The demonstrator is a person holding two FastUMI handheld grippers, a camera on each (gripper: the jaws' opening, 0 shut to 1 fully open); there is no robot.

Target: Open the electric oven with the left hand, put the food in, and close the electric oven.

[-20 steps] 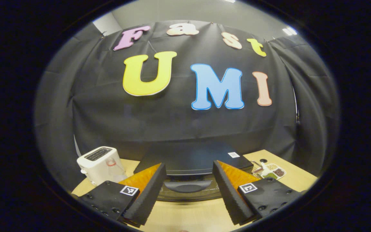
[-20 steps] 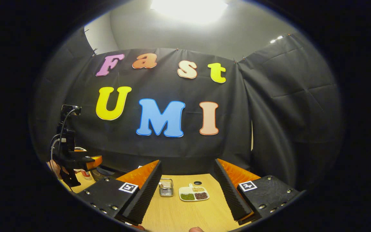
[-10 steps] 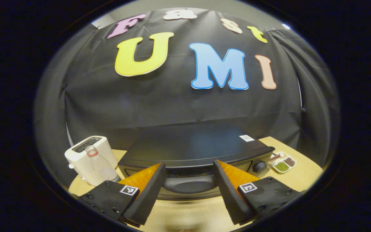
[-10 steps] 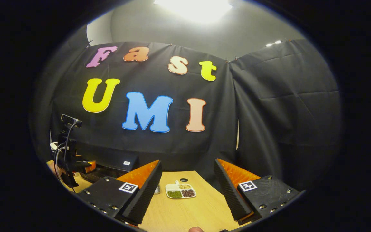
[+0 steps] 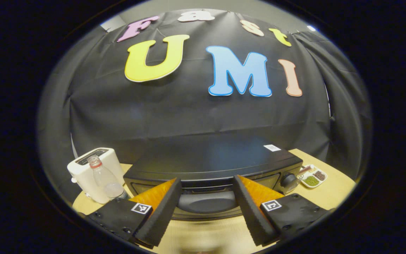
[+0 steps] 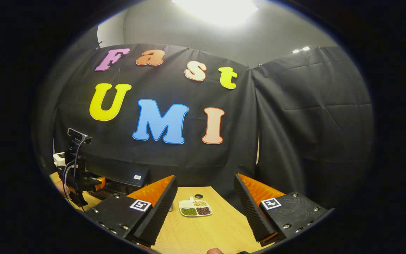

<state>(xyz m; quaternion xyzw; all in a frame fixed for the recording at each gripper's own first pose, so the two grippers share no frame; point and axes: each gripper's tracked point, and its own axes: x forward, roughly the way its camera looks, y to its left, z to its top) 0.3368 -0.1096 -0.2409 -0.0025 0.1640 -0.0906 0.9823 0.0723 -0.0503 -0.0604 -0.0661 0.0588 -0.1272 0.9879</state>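
Left tongs (image 5: 206, 206) gape wide, empty, straddling the shut oven's (image 5: 210, 165) handle (image 5: 206, 201) (not touching). Right tongs (image 6: 204, 208) wide open, empty, over the surface (image 6: 206, 233).

No wording can be read: each finger mount of the left gripper (image 5: 206, 211) and right gripper (image 6: 204, 213) bears a small square black-and-white marker, and the electric oven (image 5: 213, 158) top carries a white sticker too small to read

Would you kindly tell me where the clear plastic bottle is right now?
In the left gripper view, the bottle stands at the lower left, just in front of the white toaster and left of the black oven.
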